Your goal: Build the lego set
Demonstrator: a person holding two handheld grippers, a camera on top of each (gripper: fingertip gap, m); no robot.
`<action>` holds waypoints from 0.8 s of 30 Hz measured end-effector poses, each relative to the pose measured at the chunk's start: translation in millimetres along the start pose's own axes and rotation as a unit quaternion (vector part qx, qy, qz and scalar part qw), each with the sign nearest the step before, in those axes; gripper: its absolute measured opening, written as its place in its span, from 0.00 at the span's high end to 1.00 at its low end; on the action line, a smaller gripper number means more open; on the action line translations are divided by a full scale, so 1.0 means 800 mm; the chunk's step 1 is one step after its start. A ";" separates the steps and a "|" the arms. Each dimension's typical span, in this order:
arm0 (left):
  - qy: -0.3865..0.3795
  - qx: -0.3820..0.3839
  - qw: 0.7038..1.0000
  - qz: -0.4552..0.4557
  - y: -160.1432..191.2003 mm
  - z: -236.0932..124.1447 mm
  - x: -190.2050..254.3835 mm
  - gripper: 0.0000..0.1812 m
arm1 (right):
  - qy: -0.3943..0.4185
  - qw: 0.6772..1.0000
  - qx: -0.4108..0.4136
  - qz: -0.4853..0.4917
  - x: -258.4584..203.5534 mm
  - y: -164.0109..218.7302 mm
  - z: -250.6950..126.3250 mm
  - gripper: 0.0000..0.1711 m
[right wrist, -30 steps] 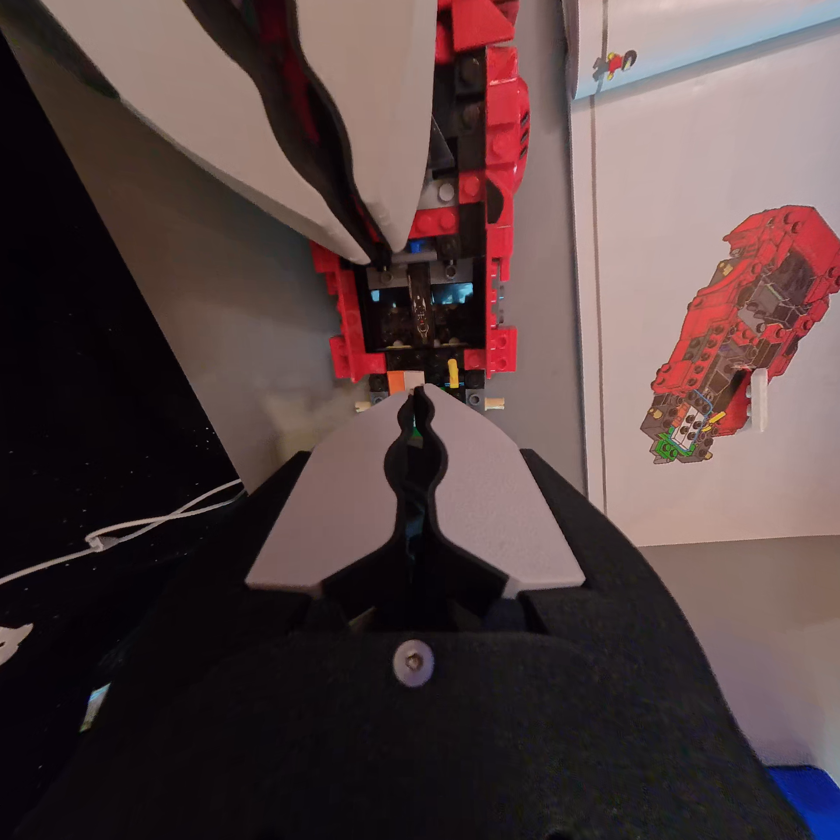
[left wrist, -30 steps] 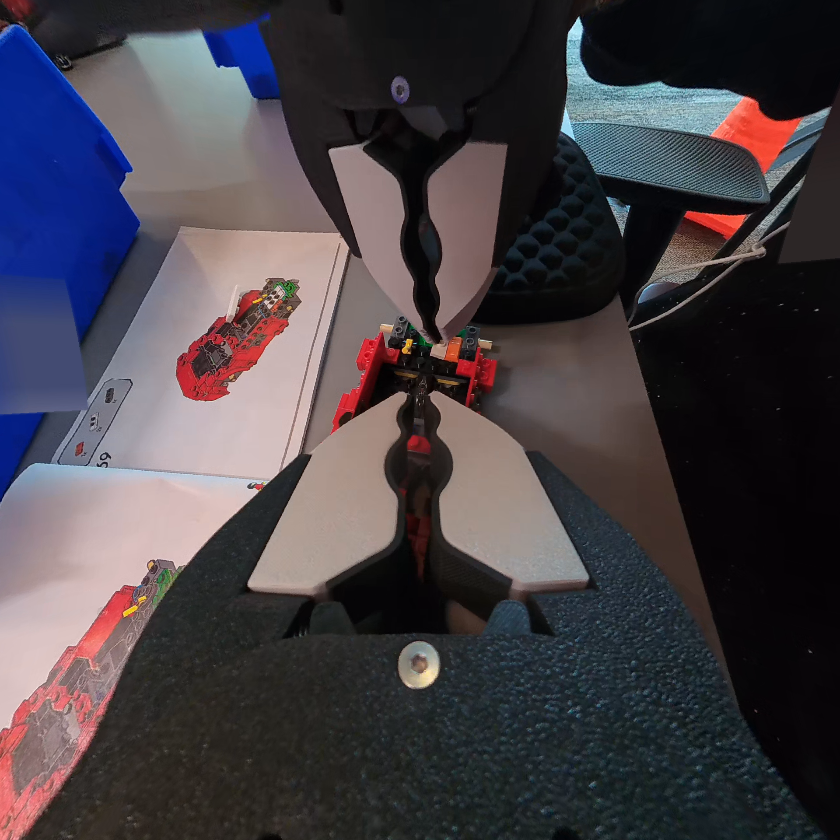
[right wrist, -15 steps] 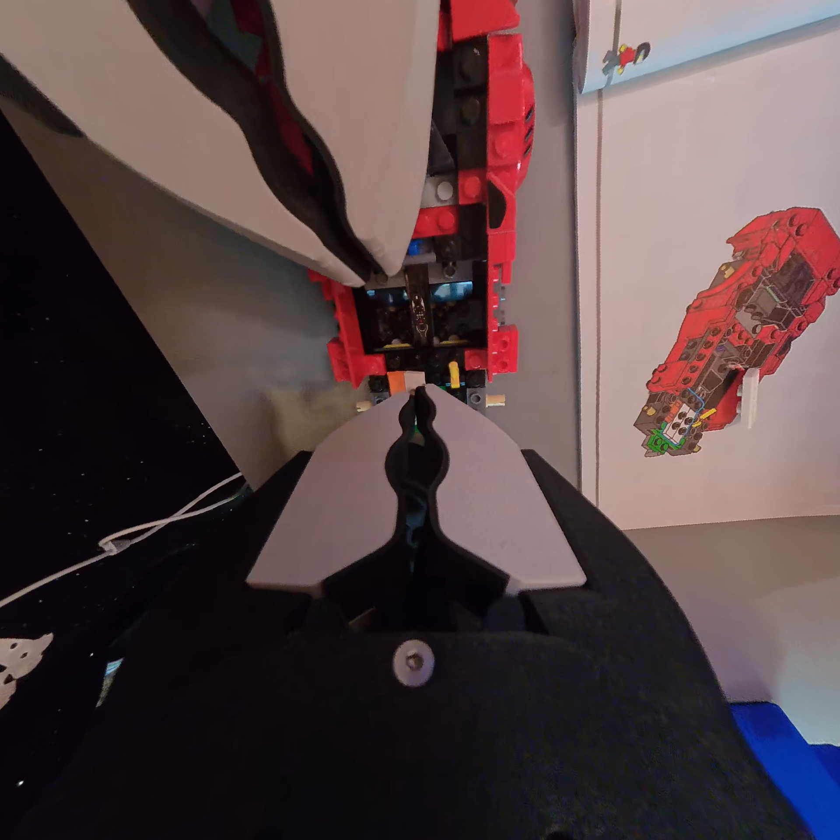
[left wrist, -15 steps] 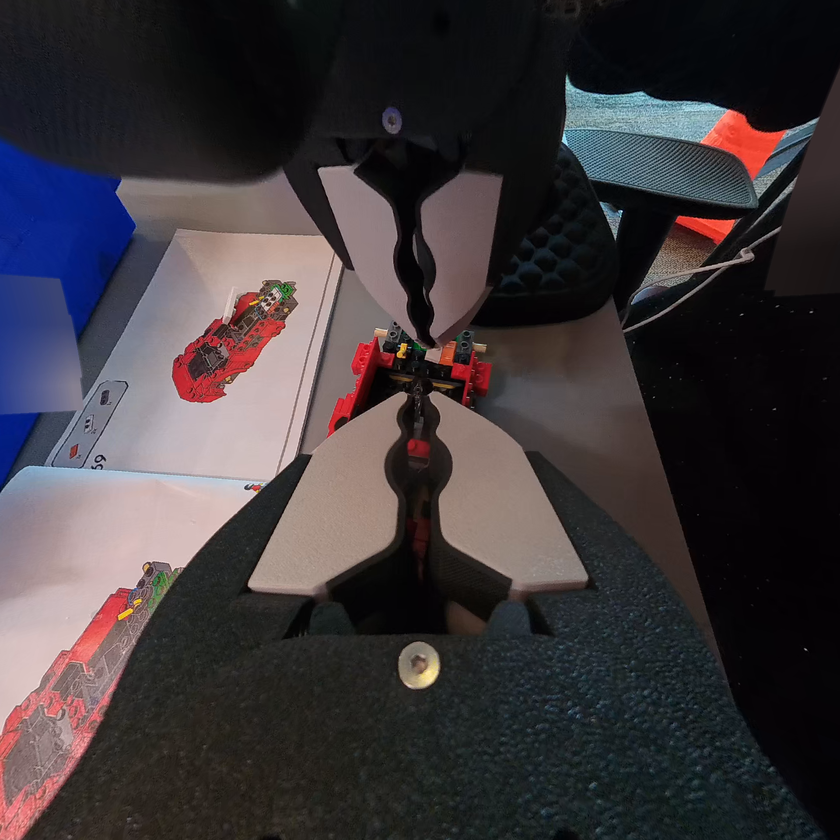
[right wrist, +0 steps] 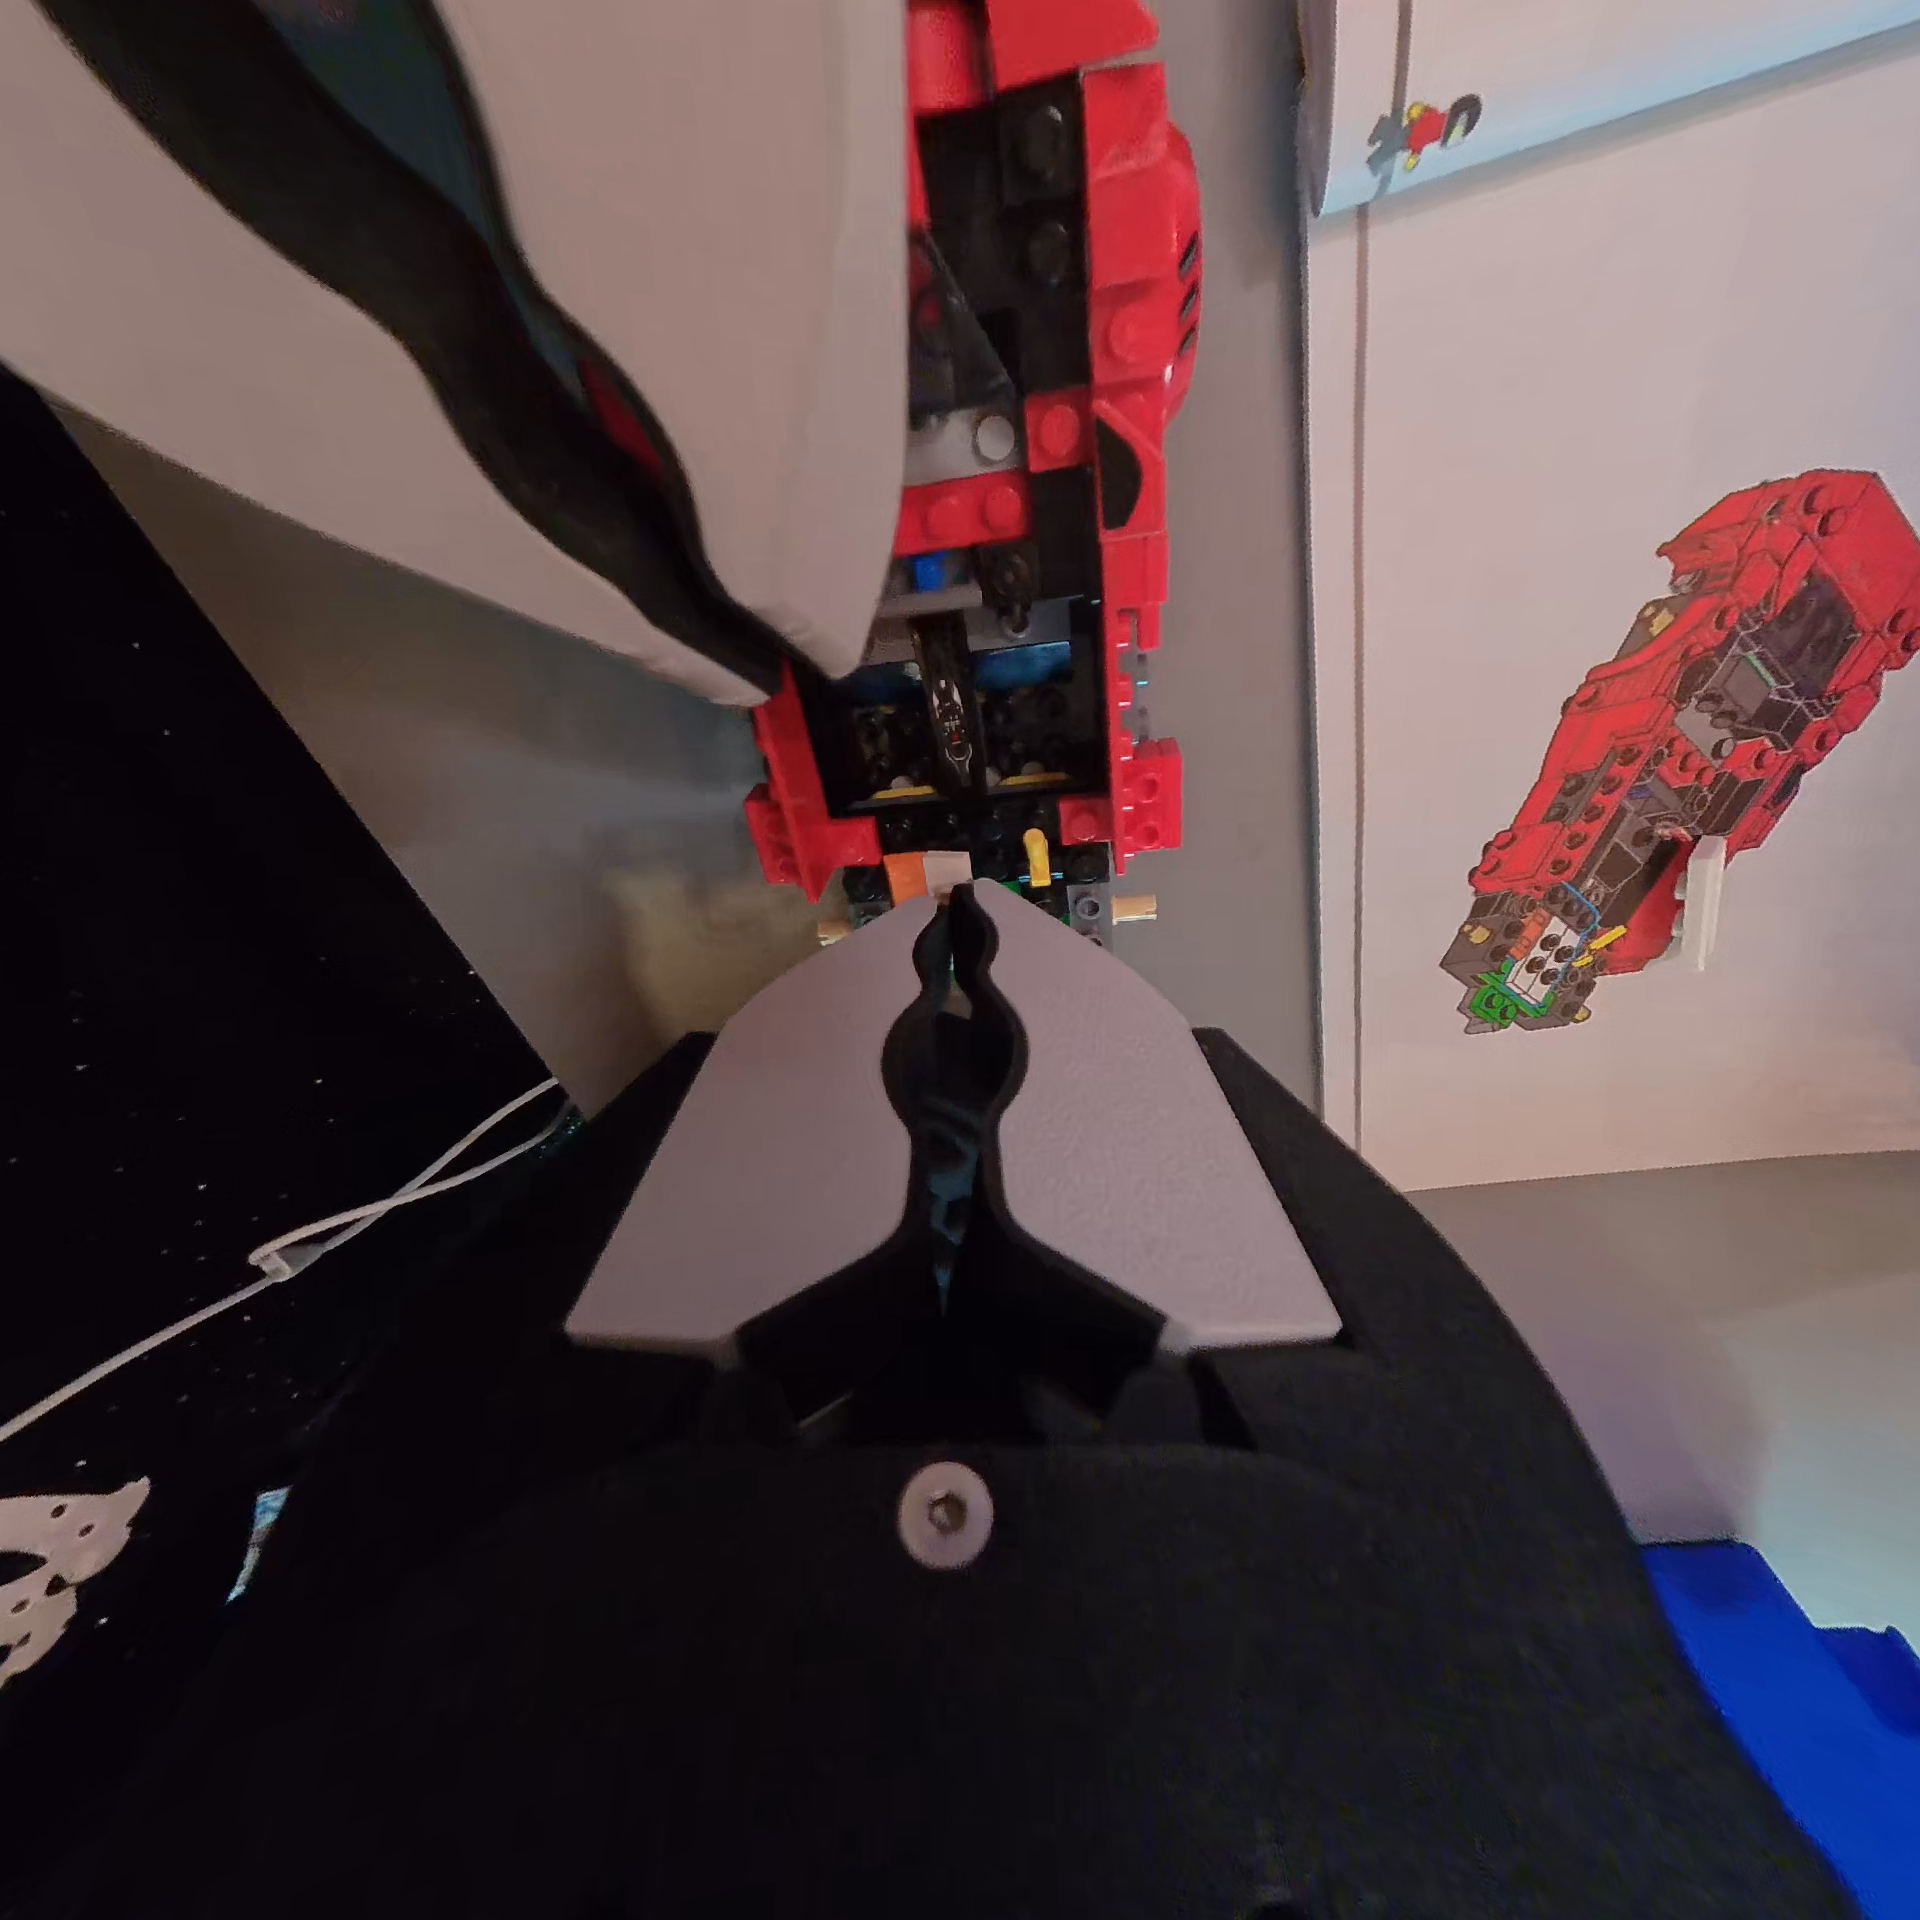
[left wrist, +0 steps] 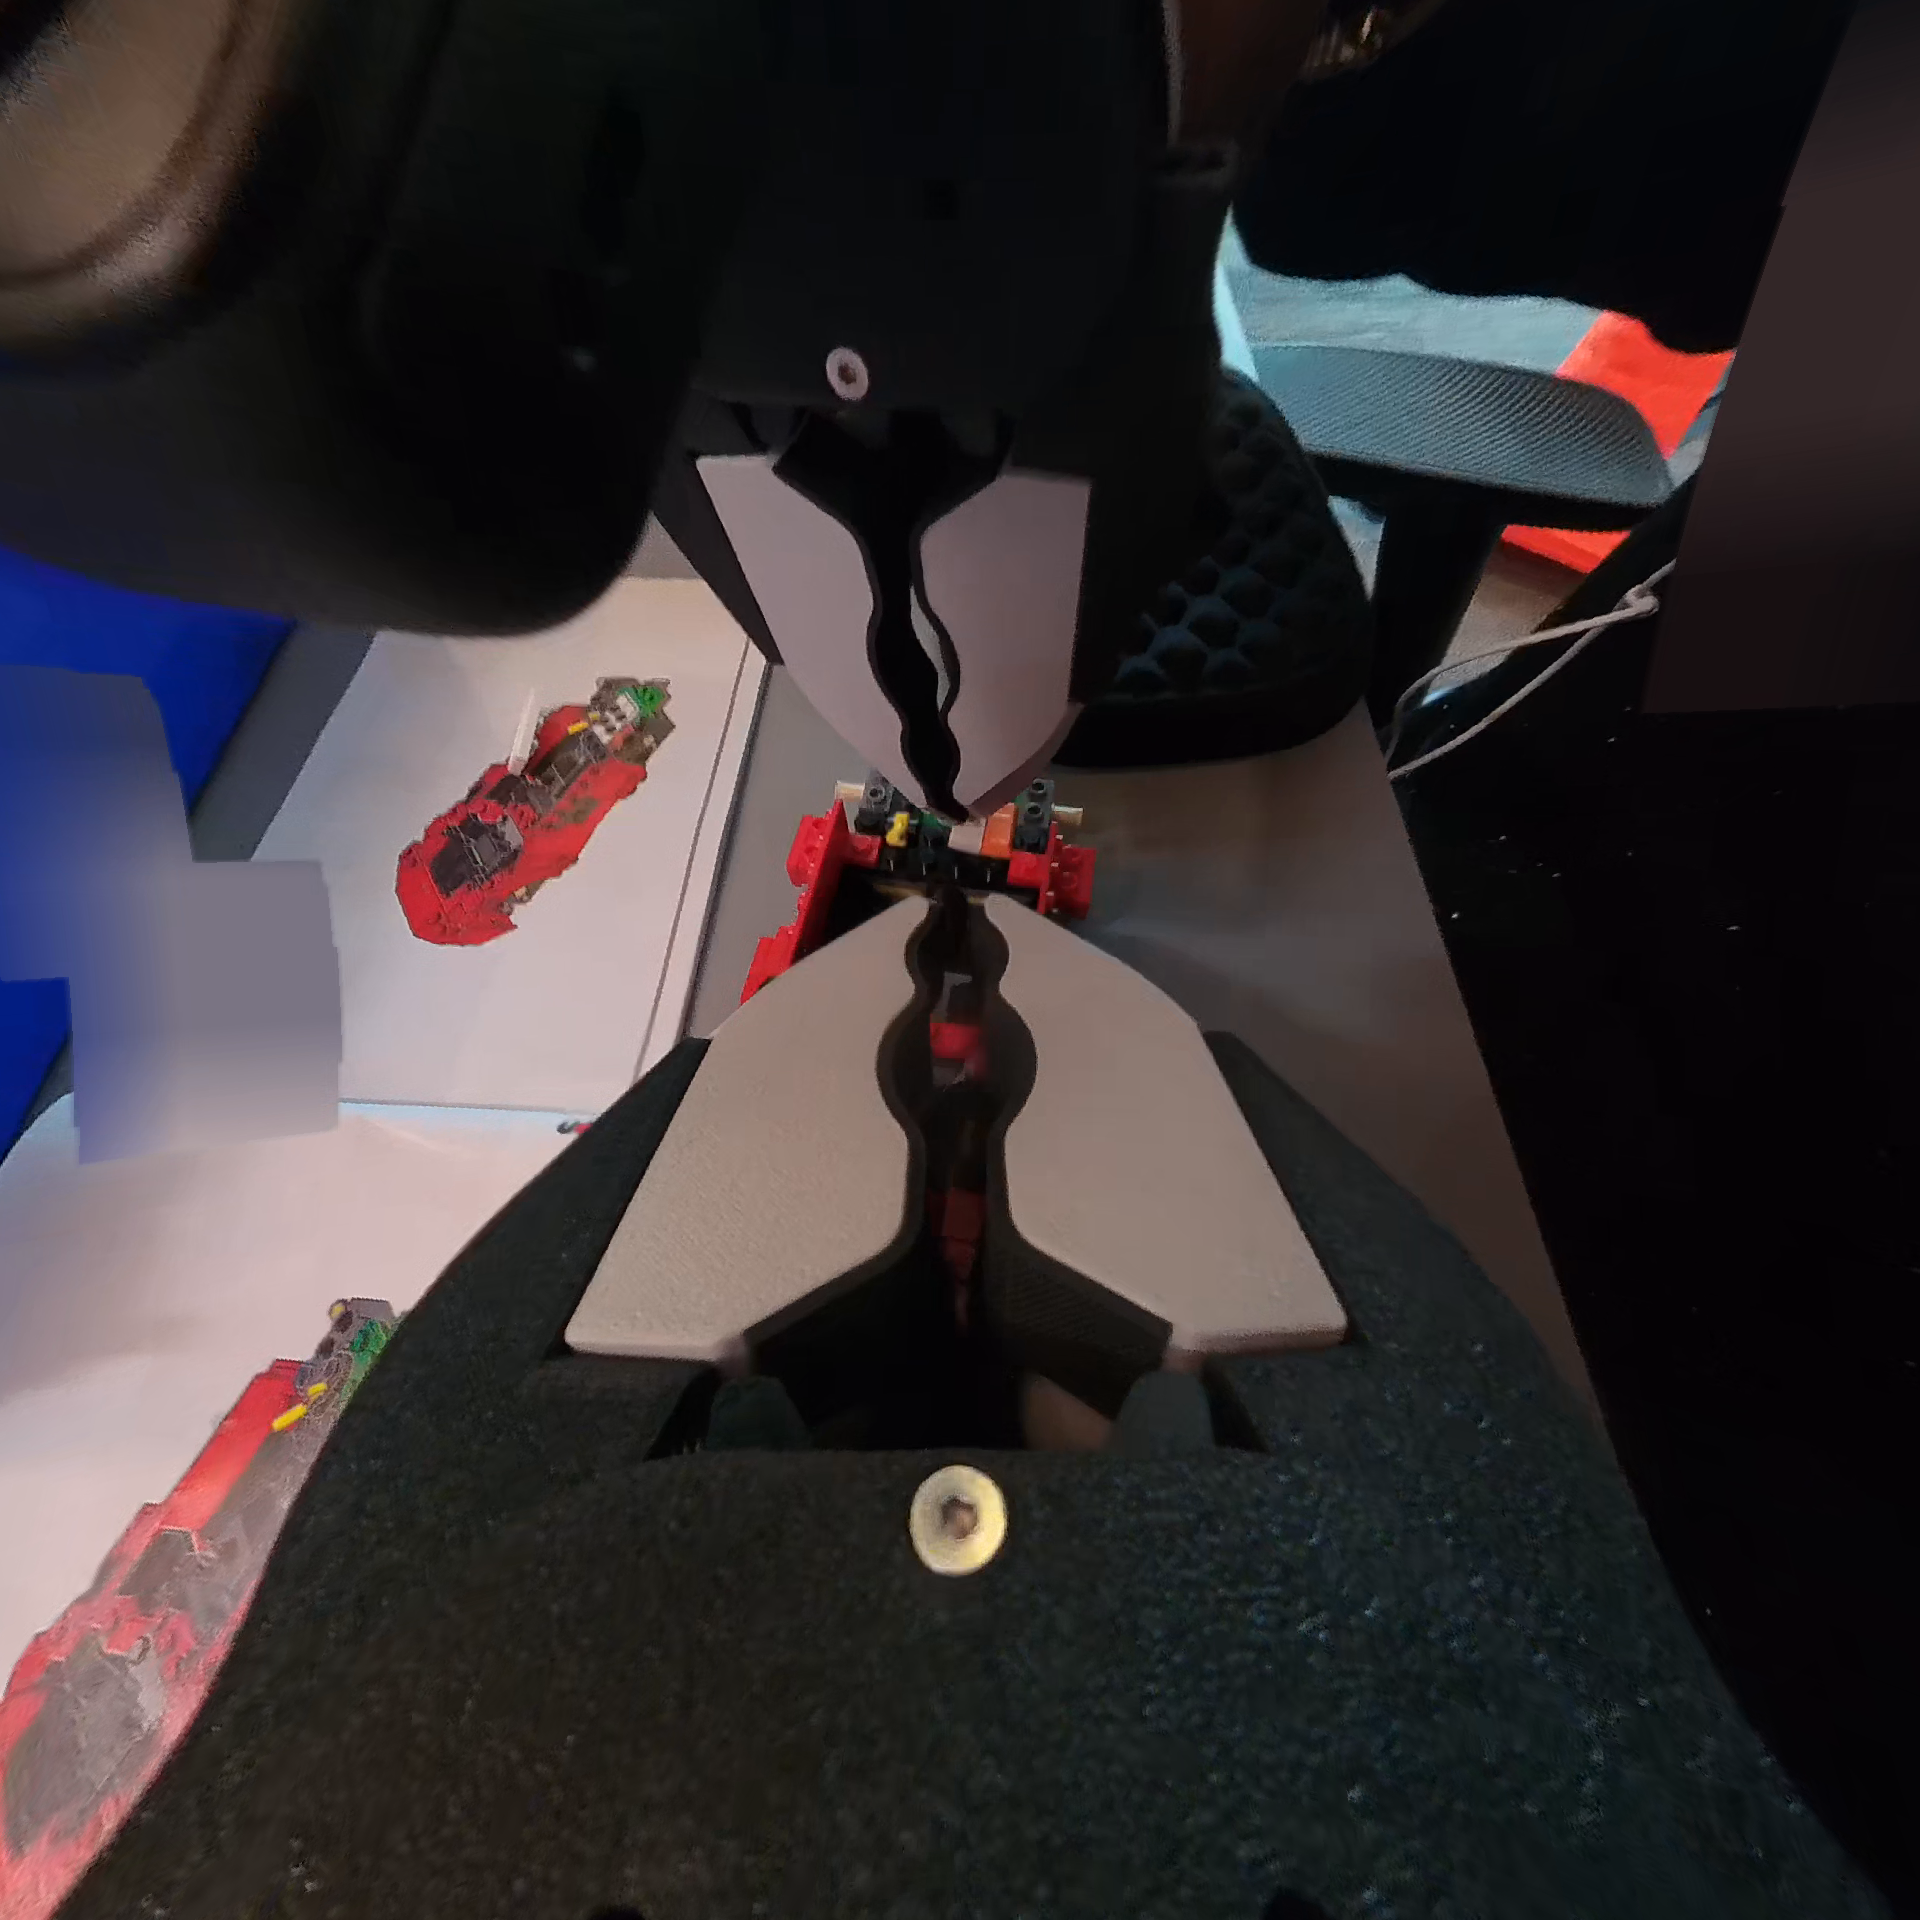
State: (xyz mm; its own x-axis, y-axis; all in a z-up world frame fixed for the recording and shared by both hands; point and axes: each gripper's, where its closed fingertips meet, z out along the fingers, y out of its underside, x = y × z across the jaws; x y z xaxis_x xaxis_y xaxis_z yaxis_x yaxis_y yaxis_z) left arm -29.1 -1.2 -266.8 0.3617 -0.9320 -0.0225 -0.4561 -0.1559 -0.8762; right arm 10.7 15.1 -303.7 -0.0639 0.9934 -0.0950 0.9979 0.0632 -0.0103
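A partly built red and black lego car point(left wrist: 821, 852) lies lengthwise between my two grippers over the grey table point(left wrist: 1247, 935). My left gripper point(left wrist: 951, 909) is shut on the car's middle; red bricks show in the gap between its fingers. My right gripper point(left wrist: 954, 808) faces it from the far side. Its shut tips pinch a small white piece point(left wrist: 966, 836) at the car's rear, beside an orange brick. In the right wrist view, my right gripper point(right wrist: 961, 891) meets the white piece point(right wrist: 945, 868), and the left gripper point(right wrist: 800, 675) covers the car point(right wrist: 1143, 343) from the upper left.
An open instruction booklet point(left wrist: 468, 935) with pictures of the red car lies left of the car; it also shows in the right wrist view point(right wrist: 1558, 520). A blue bin point(left wrist: 104, 644) stands beyond it. A black mesh chair point(left wrist: 1455, 416) and a white cable point(right wrist: 312, 1247) are past the table edge. Tip to tip, the grippers are about 6 cm apart.
Both grippers keep their hold. The right gripper's body has come nearer to the left camera and hides more of the booklet and bin. The car has shifted slightly.
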 end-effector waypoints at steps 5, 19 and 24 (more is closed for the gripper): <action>-0.043 0.091 0.995 -0.014 -0.026 -0.036 -0.019 0.98 | 0.010 1.000 -0.010 0.001 0.000 0.000 0.000 1.00; -0.199 0.182 0.960 -0.070 -0.036 -0.086 -0.081 0.99 | 0.012 1.000 -0.020 0.012 0.000 0.000 0.001 1.00; -0.199 0.182 0.960 -0.070 -0.036 -0.086 -0.081 0.99 | 0.014 1.000 -0.019 0.010 0.002 -0.001 0.002 1.00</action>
State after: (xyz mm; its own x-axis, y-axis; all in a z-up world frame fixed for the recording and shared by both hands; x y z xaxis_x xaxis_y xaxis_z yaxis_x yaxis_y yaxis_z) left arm -95.5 41.5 -207.2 0.7138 -0.7003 -0.0117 -0.0929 -0.0781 -0.9926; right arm 9.9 16.6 -305.1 -0.0439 0.9968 -0.0671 0.9985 0.0460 0.0297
